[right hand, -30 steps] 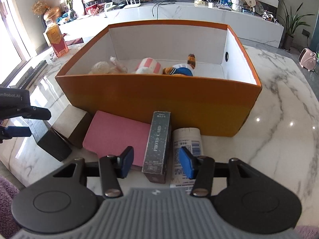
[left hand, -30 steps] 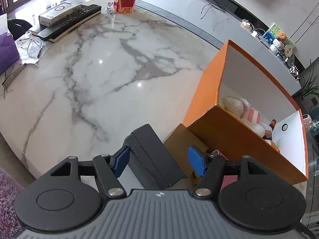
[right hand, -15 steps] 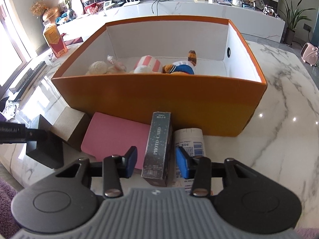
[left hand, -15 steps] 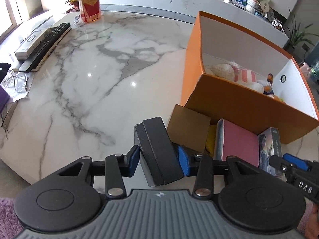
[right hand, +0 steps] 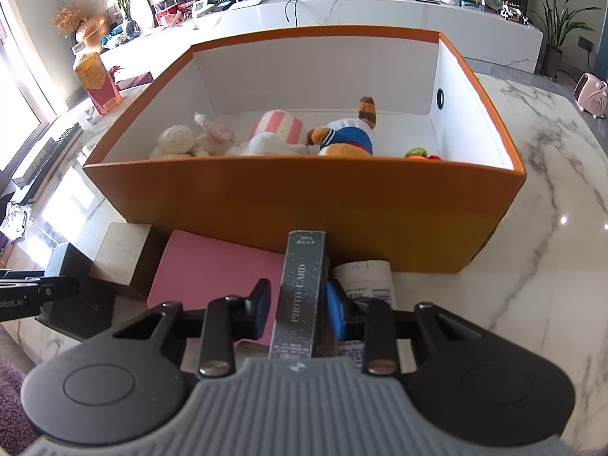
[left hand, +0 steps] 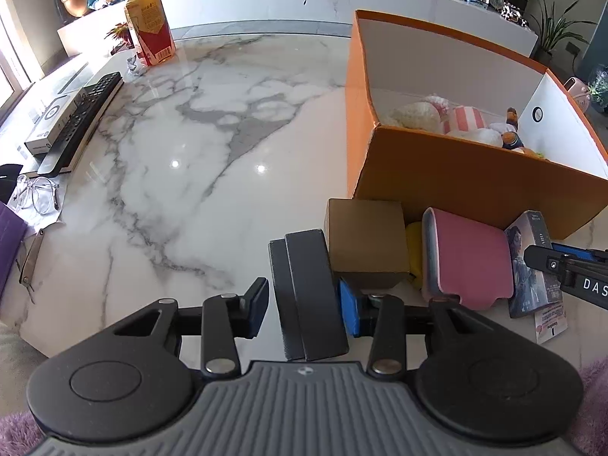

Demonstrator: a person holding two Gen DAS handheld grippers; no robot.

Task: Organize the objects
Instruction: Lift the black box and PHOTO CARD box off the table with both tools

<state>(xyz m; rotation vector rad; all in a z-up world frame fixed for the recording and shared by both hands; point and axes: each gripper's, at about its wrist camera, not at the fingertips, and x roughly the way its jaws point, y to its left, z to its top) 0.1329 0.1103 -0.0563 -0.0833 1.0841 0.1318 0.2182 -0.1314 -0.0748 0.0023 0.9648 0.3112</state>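
My left gripper (left hand: 304, 309) is closed around a black box (left hand: 307, 296) that rests on the marble table, one pad on each side. My right gripper (right hand: 298, 311) is shut on a dark photo card box (right hand: 302, 288) standing on edge. A pink case (right hand: 212, 277), a brown cardboard box (left hand: 366, 241) and a white labelled packet (right hand: 370, 279) lie beside them, in front of an open orange box (right hand: 304, 205). Plush toys (right hand: 266, 136) lie inside the orange box.
At the table's far left are a remote control (left hand: 81, 121), a white device box (left hand: 49, 121), glasses (left hand: 38, 197) and an orange drink carton (left hand: 150, 32). A pink heater (right hand: 591, 93) stands at the right. A white counter runs behind.
Both grippers have closed: the left on the black box, the right on the photo card box. The left view has swung right toward the orange box.
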